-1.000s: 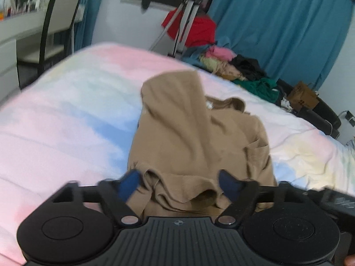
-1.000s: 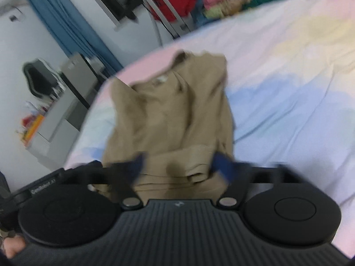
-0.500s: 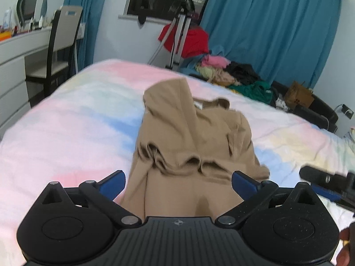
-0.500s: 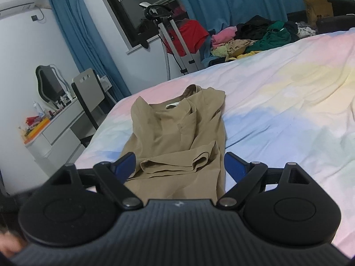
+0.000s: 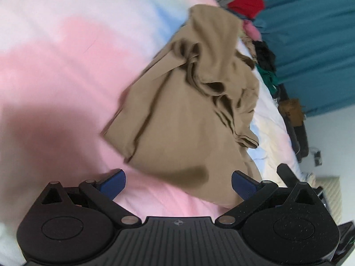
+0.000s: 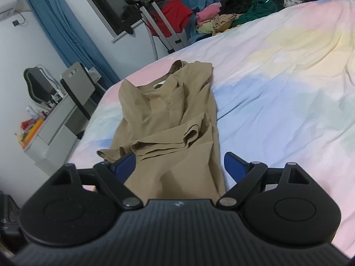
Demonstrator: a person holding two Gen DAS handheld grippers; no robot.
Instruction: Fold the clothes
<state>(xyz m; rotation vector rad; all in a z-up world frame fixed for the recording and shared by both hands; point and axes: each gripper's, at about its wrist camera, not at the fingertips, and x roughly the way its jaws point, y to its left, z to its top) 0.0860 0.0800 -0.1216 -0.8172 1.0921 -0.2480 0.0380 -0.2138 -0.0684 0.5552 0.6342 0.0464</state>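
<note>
A tan shirt [image 5: 188, 102] lies on the pastel bedsheet [image 5: 55, 51], its sides folded inward into a long strip with rumpled sleeve folds across the middle. It also shows in the right wrist view [image 6: 175, 128], collar at the far end. My left gripper [image 5: 177, 182] is open and empty, just above the shirt's near hem, tilted over its left corner. My right gripper [image 6: 178, 166] is open and empty, its blue fingertips [image 6: 233, 166] straddling the lower part of the shirt.
A pile of loose clothes [image 6: 233, 15] and a garment steamer stand [image 6: 155, 22] sit beyond the bed's far edge by blue curtains. A desk [image 6: 44, 128] and chair [image 6: 77, 88] stand at the left. The bedsheet [image 6: 288, 88] spreads wide to the right.
Both grippers opened and let go of the shirt's folded part, then drew back. The left gripper has since tilted and dropped toward the shirt's near left corner.
</note>
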